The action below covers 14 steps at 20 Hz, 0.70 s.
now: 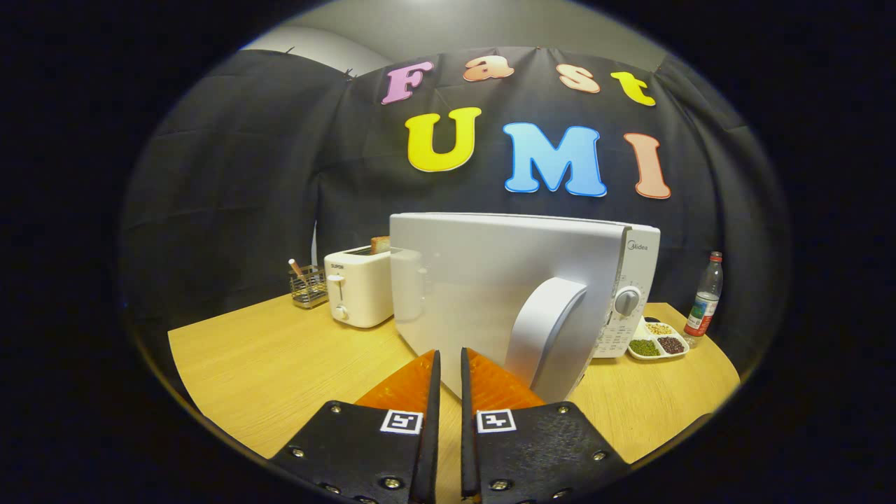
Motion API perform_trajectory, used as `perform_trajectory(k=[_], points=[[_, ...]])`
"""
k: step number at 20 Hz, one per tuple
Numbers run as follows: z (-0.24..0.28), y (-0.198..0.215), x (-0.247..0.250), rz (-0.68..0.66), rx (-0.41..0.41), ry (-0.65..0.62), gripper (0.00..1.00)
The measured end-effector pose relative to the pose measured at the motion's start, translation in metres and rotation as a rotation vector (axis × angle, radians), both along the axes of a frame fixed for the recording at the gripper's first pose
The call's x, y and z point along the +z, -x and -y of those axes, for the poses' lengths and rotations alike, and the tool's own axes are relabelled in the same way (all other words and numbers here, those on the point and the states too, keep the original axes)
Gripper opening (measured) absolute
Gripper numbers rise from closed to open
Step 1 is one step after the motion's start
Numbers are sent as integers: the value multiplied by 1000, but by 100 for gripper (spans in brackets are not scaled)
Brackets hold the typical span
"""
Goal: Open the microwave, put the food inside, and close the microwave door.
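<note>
A booth hung with black cloth is seen, and within it a light wooden desk (pixel 280 364) on which everything stands. The largest thing on it is the white boxy microwave (pixel 504 280), set just ahead of the claw, with its door (pixel 476 280) apparently closed or nearly so and its curved white handle (pixel 549 336) standing proud near the control side, where a round grey dial (pixel 626 301) is set. To one side of the microwave a white two-slot toaster (pixel 358 287) is placed, with a brown slice of bread (pixel 380 244) standing up in it, and beyond that a small wire-mesh holder (pixel 308 285) with a stick-like thing in it. On the other side a clear plastic bottle with a red label (pixel 705 297) and a white divided dish of green, pale and dark grains (pixel 658 341) are found.

The claw (pixel 448 360) is held with its fingers nearly pressed together, a narrow gap left between them and nothing pinched.

The task is judged to be either at its start or at its end: no food is carried by the claw, and it cannot be told whether any lies inside. The microwave's interior is hidden behind the door, which item counts as the food is not evident, and the fisheye bend makes it hard to tell whether the door is fully latched.
</note>
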State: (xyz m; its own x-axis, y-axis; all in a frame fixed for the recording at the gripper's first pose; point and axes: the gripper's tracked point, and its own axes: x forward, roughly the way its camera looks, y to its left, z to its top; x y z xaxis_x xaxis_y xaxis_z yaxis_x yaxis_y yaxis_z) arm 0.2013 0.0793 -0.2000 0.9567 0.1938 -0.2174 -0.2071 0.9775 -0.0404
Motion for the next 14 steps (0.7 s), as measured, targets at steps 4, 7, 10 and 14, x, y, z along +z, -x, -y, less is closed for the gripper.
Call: perform_trajectory(k=[4, 7, 10, 14], points=[[29, -38, -1, -5, -93, -1, 2], [49, -66, -2, 2, -166, -12, 2], [63, -91, -4, -12, -216, -31, 2], [79, -125, 7, 24, -283, -15, 2]])
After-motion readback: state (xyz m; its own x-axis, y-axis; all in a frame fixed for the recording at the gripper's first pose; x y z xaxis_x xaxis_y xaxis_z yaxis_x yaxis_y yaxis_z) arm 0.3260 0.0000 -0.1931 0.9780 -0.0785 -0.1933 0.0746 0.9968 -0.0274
